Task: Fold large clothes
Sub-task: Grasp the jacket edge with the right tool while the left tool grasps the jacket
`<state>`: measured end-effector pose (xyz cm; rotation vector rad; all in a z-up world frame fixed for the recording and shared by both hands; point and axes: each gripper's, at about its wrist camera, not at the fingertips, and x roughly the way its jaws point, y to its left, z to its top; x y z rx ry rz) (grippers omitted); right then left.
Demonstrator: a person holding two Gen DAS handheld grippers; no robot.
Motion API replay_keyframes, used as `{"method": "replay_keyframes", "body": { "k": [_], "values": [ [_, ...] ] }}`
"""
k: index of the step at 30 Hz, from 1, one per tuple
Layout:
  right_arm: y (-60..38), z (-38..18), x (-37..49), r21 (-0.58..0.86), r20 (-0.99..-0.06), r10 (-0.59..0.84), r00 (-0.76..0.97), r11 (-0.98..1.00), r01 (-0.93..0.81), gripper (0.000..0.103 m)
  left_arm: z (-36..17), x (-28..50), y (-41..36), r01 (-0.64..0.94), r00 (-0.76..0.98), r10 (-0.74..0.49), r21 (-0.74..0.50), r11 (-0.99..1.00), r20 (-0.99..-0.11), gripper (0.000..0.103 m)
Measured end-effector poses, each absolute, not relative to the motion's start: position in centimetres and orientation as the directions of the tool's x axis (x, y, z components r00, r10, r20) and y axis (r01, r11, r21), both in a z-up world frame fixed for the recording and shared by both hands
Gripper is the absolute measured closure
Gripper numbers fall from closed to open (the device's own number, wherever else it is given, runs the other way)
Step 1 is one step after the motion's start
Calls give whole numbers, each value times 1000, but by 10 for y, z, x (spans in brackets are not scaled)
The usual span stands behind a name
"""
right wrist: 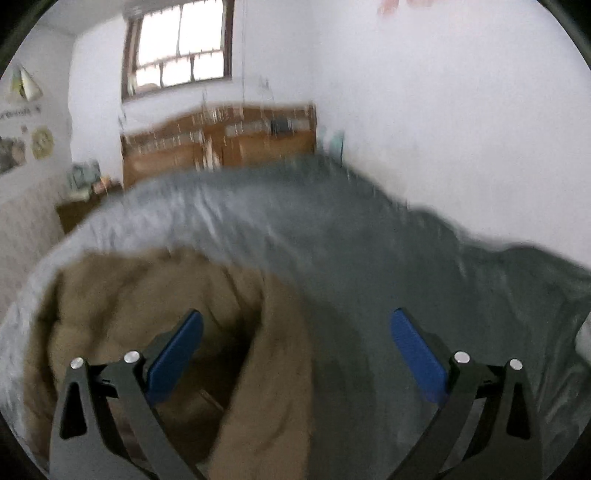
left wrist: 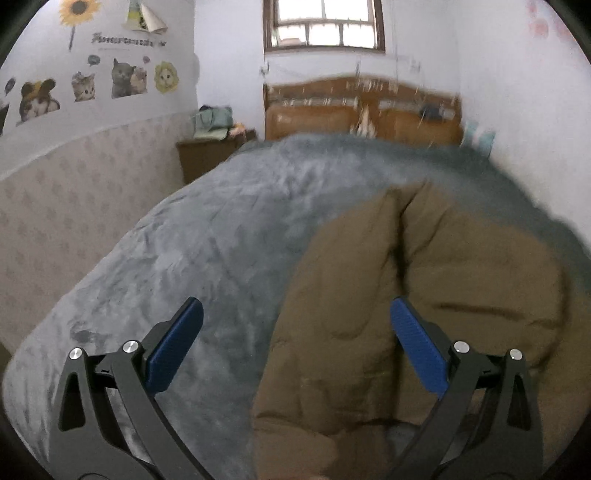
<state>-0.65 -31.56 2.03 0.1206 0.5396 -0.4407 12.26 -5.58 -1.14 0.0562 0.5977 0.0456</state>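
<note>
A brown padded coat (left wrist: 424, 295) lies bunched on the grey blanket of the bed (left wrist: 221, 229). In the left wrist view it fills the lower right, and my left gripper (left wrist: 295, 325) hangs open above its left edge, with nothing between the blue pads (left wrist: 173, 350). In the right wrist view the coat (right wrist: 166, 295) lies at the lower left, folded into a deep crease. My right gripper (right wrist: 295, 332) is open over the coat's right edge and the bed (right wrist: 406, 258). Both views are blurred.
A wooden headboard (left wrist: 362, 110) stands at the far end under a window (left wrist: 325, 26). A dark bedside cabinet (left wrist: 207, 151) with bags on it sits at the left. The left wall carries cat stickers (left wrist: 125, 77). A white wall (right wrist: 461, 129) runs along the bed's right side.
</note>
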Motion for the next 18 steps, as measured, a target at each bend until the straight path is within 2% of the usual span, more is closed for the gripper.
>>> {"method": "replay_keyframes", "body": {
  "k": [3,5,9,11,12,13,14,15,18],
  "values": [
    [-329,-26,11,-41,-637,-338,692,912,408,2,-34,146,-65,-17,785,68,88,996,-616,3],
    [-338,-46,21,-11,-696,-298,653,915,404,2,-47,161,-68,-13,756,65,84,996,-652,5],
    [-349,-81,32,67,-789,-198,581,913,401,2,-71,185,-73,11,699,60,95,995,-712,18],
    [-346,-94,38,60,-810,-176,559,924,377,30,-82,196,-76,30,670,56,102,994,-741,29],
    [-347,-103,41,78,-830,-145,538,926,369,64,-85,199,-78,34,660,57,106,994,-749,40],
    [-348,-109,43,83,-843,-136,520,923,376,78,-91,206,-79,38,641,70,123,992,-764,58],
    [-348,-112,44,82,-849,-135,511,921,381,85,-96,211,-78,40,626,77,130,991,-776,69],
    [-346,-114,43,74,-848,-139,512,924,375,90,-99,216,-76,38,609,81,131,991,-789,95],
    [-349,-103,36,59,-825,-168,540,924,377,94,-94,224,-50,-46,592,118,112,993,-798,100]
  ]
}}
